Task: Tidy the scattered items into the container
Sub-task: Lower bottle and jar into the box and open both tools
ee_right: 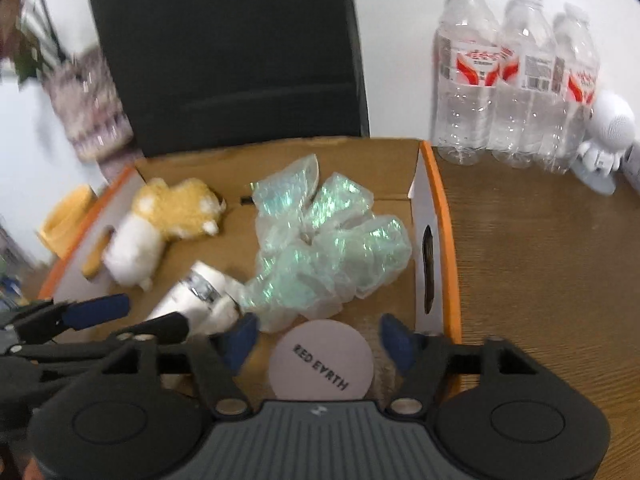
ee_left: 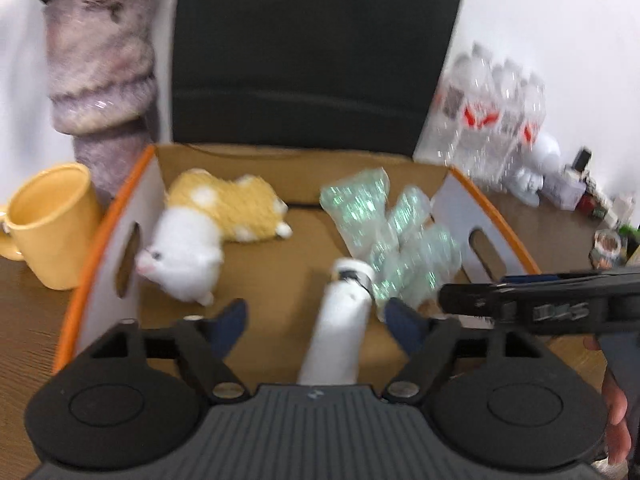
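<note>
An open cardboard box (ee_left: 100, 240) (ee_right: 436, 216) with orange rims holds a yellow and white plush toy (ee_left: 200, 236) (ee_right: 160, 224), a crumpled iridescent plastic wrap (ee_left: 392, 236) (ee_right: 328, 248) and a white bottle (ee_left: 340, 320) (ee_right: 196, 300). A round pink compact (ee_right: 322, 364) marked RED EARTH lies at the box's near edge. My left gripper (ee_left: 316, 320) is open over the box, the white bottle lying between its fingers. My right gripper (ee_right: 320, 338) is open just above the compact. In the left wrist view the right gripper shows at the right edge.
A yellow mug (ee_left: 52, 224) and a furry vase (ee_left: 100, 76) stand left of the box. A black chair back (ee_left: 312, 52) is behind it. Water bottles (ee_right: 516, 76), a white figure (ee_right: 604, 148) and small items (ee_left: 600, 208) stand on the wooden table (ee_right: 552, 280) to the right.
</note>
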Demonstrator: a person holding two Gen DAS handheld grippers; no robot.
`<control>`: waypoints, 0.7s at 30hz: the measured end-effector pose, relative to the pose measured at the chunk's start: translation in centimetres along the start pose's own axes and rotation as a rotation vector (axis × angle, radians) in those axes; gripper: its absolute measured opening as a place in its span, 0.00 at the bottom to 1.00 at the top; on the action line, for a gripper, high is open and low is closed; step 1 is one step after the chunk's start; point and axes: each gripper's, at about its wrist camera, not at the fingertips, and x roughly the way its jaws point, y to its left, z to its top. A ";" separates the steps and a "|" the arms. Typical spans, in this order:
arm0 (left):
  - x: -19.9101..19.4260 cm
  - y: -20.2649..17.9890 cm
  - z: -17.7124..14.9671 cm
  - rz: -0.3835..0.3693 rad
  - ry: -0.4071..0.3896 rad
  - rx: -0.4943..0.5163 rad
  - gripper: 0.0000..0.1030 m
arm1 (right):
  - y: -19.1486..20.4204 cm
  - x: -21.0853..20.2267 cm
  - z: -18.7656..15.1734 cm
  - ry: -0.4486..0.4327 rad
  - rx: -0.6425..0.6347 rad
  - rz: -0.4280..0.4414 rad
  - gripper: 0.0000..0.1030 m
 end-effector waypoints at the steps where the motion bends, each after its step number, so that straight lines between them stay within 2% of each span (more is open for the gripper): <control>1: -0.3 0.4 0.2 0.013 -0.006 -0.007 0.80 | -0.2 -0.4 0.1 -0.011 0.015 0.023 0.84; 4: -0.9 1.4 0.6 0.045 -0.015 -0.021 0.81 | -0.5 -1.1 0.2 -0.005 0.029 0.046 0.85; 6: -0.8 1.8 0.6 0.046 0.001 -0.016 0.81 | -0.3 -1.1 0.2 0.022 0.008 0.020 0.86; 8: -0.6 2.2 0.5 0.084 0.000 -0.014 0.85 | -0.5 -1.1 0.4 0.049 0.044 0.046 0.96; 11: -0.2 3.0 0.4 0.141 0.020 -0.027 0.86 | -0.5 -1.1 0.7 0.085 0.086 0.074 1.00; 14: 0.0 3.5 0.5 0.098 0.049 -0.048 0.88 | -0.3 -0.9 0.8 0.115 0.098 0.073 1.00; 15: -0.1 3.5 0.5 0.090 0.054 -0.048 1.00 | -0.2 -0.8 0.8 0.126 0.102 0.073 1.00; 18: -0.4 3.6 0.8 0.088 0.076 -0.047 1.00 | -0.1 -0.6 1.0 0.159 0.131 0.085 1.00; 21: -0.1 3.4 0.9 0.058 0.156 -0.042 1.00 | 0.2 -0.4 1.1 0.193 0.141 0.082 1.00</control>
